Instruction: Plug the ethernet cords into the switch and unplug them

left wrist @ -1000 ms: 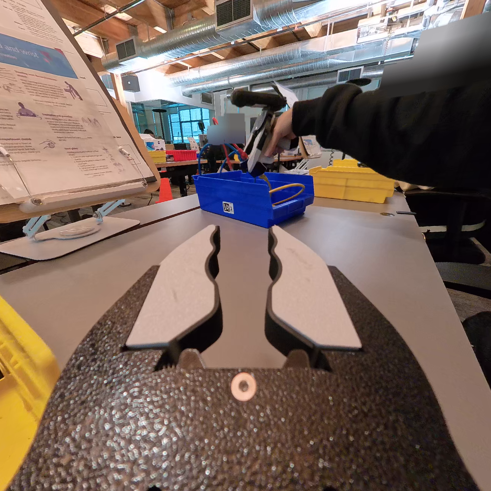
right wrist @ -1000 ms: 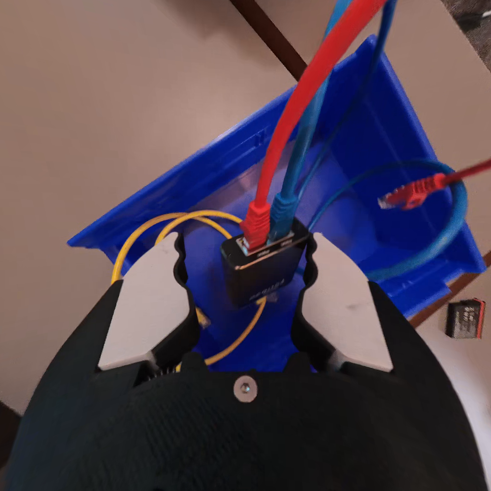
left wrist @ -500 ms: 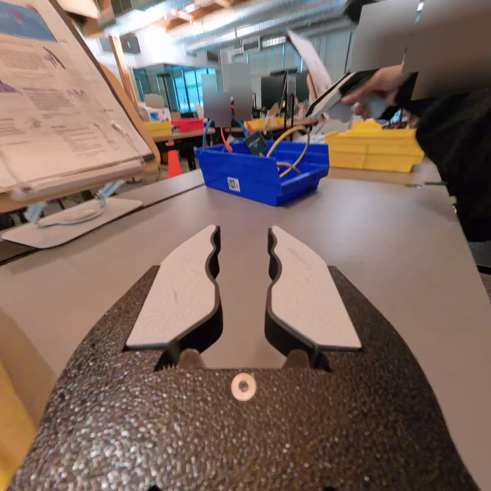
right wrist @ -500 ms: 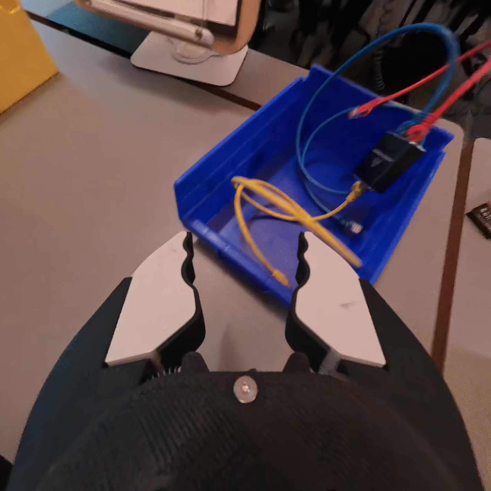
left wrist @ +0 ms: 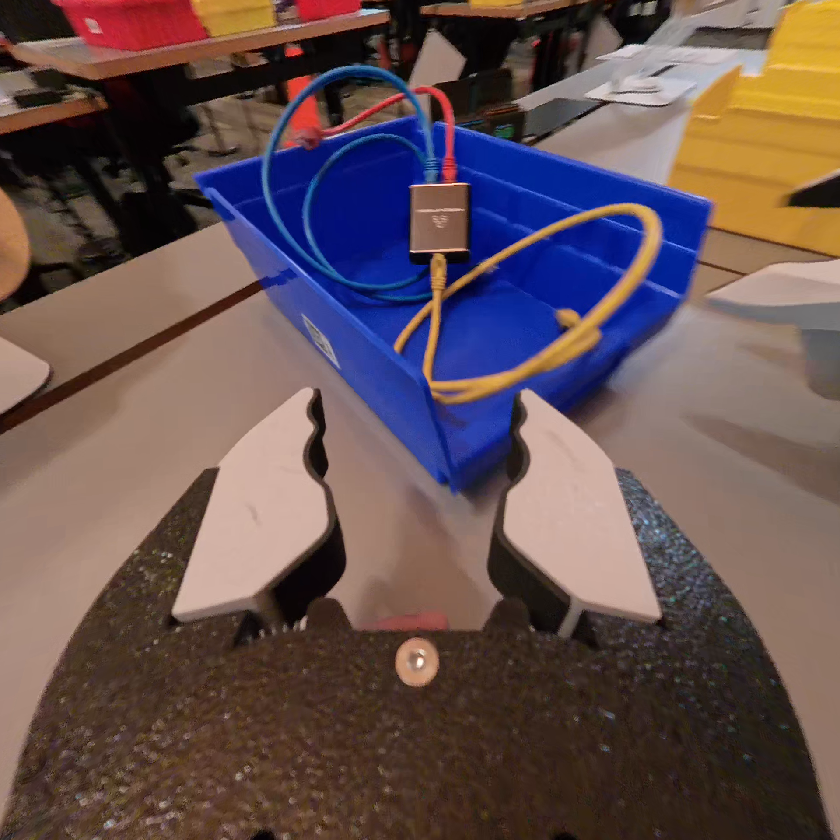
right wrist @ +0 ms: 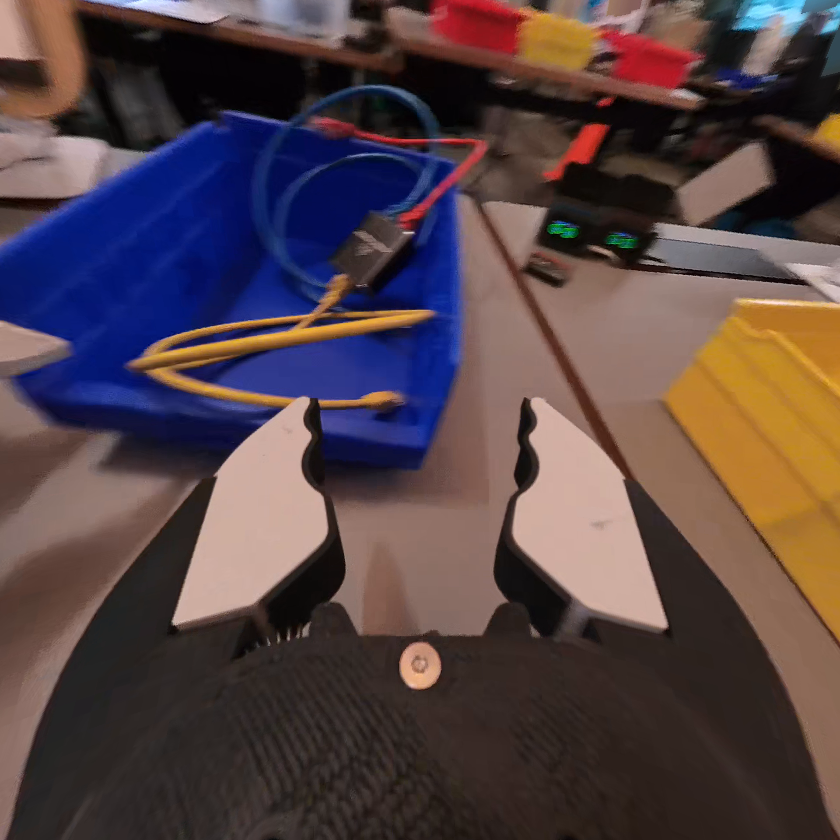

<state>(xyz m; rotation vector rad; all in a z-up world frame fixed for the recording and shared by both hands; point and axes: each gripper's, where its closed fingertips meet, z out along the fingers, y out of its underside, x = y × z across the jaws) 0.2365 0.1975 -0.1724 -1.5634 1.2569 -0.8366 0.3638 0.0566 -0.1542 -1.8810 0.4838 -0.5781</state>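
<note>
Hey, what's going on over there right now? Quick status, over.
Both hand-held grippers, left and right, open, empty, short of the blue bin. Switch in bin, blue, red, yellow cords plugged in. Nothing blocking.

Both wrist views face the shared blue bin [left wrist: 391, 409] closely

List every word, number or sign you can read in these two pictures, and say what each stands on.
None can be read.
The white sticker on the blue plastic bin: dark marks, blurred.
The small grey metal switch: pale print and an emblem on top, too small.
The black device beyond the bin: green glowing signs, blurred.
</note>
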